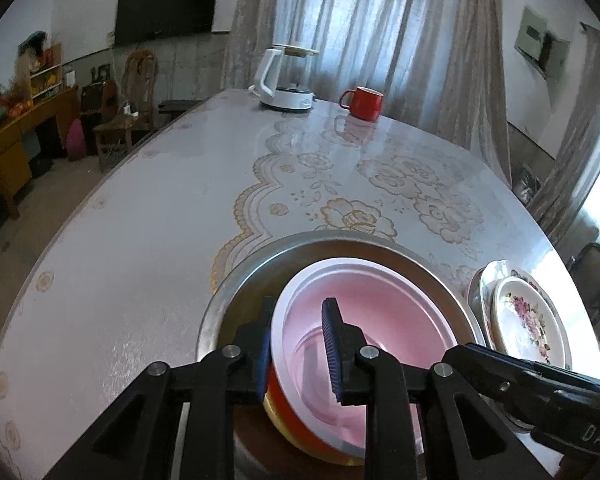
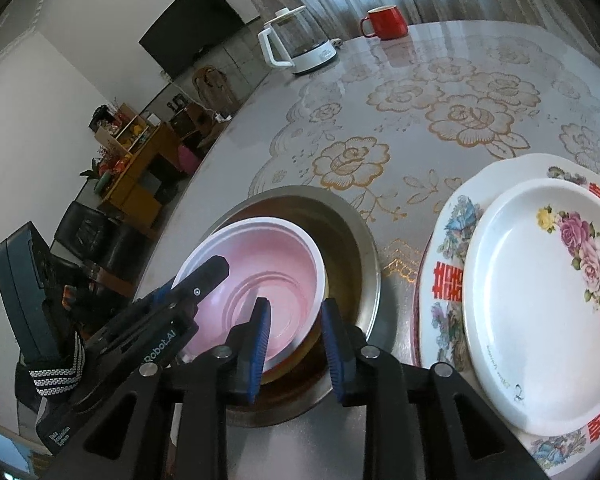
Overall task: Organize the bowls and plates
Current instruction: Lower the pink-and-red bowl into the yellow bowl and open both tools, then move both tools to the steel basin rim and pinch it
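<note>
A pink bowl (image 1: 372,320) sits nested on an orange-and-yellow bowl (image 1: 288,412) inside a large steel bowl (image 1: 236,292). My left gripper (image 1: 298,344) straddles the pink bowl's near-left rim, one finger outside and one inside, with a gap left to the pads. In the right wrist view my right gripper (image 2: 296,344) straddles the pink bowl's (image 2: 260,276) near-right rim inside the steel bowl (image 2: 360,248), fingers apart. A small rose plate (image 2: 540,300) lies on a larger patterned plate (image 2: 444,276) to the right.
A white kettle (image 1: 286,80) and a red mug (image 1: 364,102) stand at the table's far side. The stacked plates (image 1: 524,316) lie right of the steel bowl. The floral tablecloth (image 1: 140,220) stretches left and ahead; the table edge curves along the left.
</note>
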`<action>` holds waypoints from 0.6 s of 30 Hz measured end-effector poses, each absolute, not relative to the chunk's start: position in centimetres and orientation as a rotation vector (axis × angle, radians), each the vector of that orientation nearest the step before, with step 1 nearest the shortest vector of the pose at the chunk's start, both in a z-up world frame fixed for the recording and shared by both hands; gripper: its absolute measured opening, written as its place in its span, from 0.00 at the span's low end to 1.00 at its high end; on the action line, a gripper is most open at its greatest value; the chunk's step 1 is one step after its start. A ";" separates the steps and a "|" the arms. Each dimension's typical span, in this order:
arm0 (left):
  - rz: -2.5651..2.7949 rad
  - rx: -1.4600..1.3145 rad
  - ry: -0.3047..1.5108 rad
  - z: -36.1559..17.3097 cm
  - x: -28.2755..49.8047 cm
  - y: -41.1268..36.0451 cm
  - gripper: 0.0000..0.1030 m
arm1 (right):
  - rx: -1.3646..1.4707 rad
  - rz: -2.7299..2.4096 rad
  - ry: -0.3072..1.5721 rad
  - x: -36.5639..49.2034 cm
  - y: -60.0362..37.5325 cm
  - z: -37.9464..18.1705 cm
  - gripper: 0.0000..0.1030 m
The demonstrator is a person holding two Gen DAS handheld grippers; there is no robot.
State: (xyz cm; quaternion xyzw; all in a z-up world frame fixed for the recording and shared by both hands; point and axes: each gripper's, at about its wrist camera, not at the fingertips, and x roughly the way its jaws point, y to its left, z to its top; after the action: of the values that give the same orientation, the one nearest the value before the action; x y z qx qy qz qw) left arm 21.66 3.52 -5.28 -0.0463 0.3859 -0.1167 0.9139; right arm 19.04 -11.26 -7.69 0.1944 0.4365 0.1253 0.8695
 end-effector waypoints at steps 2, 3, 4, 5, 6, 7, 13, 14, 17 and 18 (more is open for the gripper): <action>-0.257 -0.103 0.797 -5.2 21.7 3.6 0.59 | 0.428 0.256 0.903 19.0 -11.6 -7.6 0.25; -0.262 -0.118 0.792 -5.1 21.7 3.7 0.70 | 0.433 0.256 0.899 18.9 -11.8 -7.6 0.25; -0.275 -0.138 0.780 -4.9 21.5 3.9 0.73 | 0.432 0.253 0.895 18.7 -11.8 -7.4 0.25; -0.274 -0.151 0.769 -4.7 21.3 4.1 0.74 | 0.432 0.251 0.889 18.6 -11.9 -7.3 0.25; -0.260 -0.156 0.754 -4.3 21.1 4.3 0.75 | 0.435 0.252 0.881 18.4 -12.0 -7.1 0.25; -0.251 -0.159 0.743 -3.9 20.8 4.6 0.77 | 0.442 0.256 0.871 18.2 -12.2 -6.9 0.25; -0.173 -0.205 0.661 -2.0 18.7 6.9 0.89 | 0.476 0.278 0.860 17.7 -12.3 -6.6 0.25; -0.144 -0.203 0.654 -1.8 18.4 7.3 0.89 | 0.476 0.283 0.859 17.6 -12.2 -6.5 0.25; -0.085 -0.185 0.667 -2.0 17.8 8.2 0.90 | 0.480 0.294 0.862 17.4 -12.1 -6.6 0.25; -0.073 -0.185 0.674 -2.1 17.5 8.5 0.90 | 0.480 0.297 0.862 17.4 -12.1 -6.7 0.25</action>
State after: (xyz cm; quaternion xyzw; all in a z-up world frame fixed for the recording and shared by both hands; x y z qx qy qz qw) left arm 17.50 8.48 -2.14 -0.0905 0.3300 -0.0359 0.9389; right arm 17.38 -12.07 -6.65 0.2297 0.4123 0.1422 0.8701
